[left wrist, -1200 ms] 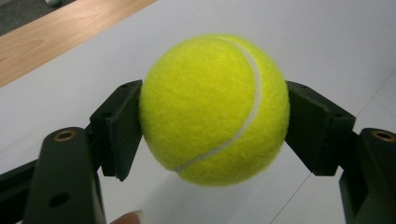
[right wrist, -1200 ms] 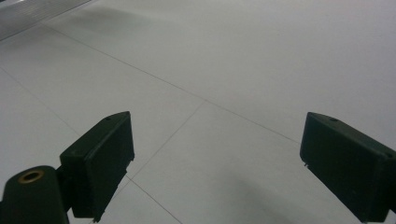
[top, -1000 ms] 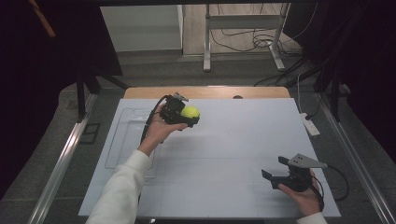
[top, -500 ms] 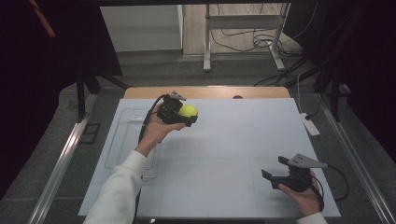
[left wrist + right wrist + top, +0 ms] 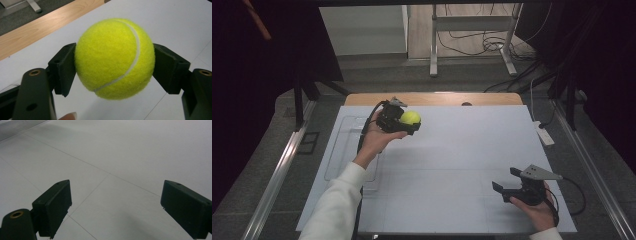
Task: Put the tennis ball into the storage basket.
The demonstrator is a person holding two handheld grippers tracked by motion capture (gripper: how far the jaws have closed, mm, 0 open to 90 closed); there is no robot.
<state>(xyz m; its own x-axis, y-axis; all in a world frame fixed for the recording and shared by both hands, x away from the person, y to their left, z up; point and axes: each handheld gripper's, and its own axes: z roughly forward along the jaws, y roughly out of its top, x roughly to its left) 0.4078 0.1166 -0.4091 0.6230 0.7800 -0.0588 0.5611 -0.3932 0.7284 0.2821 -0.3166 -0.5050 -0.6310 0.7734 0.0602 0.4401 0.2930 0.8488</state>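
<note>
at about ten o'clock on the white table [image 5: 452, 165], the left gripper [image 5: 404, 120] is clamped on a yellow ball [image 5: 411, 117], both jaws pressed against its sides, held above the surface near the wooden far edge. at about four o'clock, the right gripper [image 5: 507, 181] sits low with jaws spread wide, nothing between them.

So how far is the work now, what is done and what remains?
Done: the left claw has picked up the ball, shut on it and raised off the white table. In hand: carrying the ball. Left: setting it down somewhere; no target shows. The right claw is open, holding nothing.
</note>
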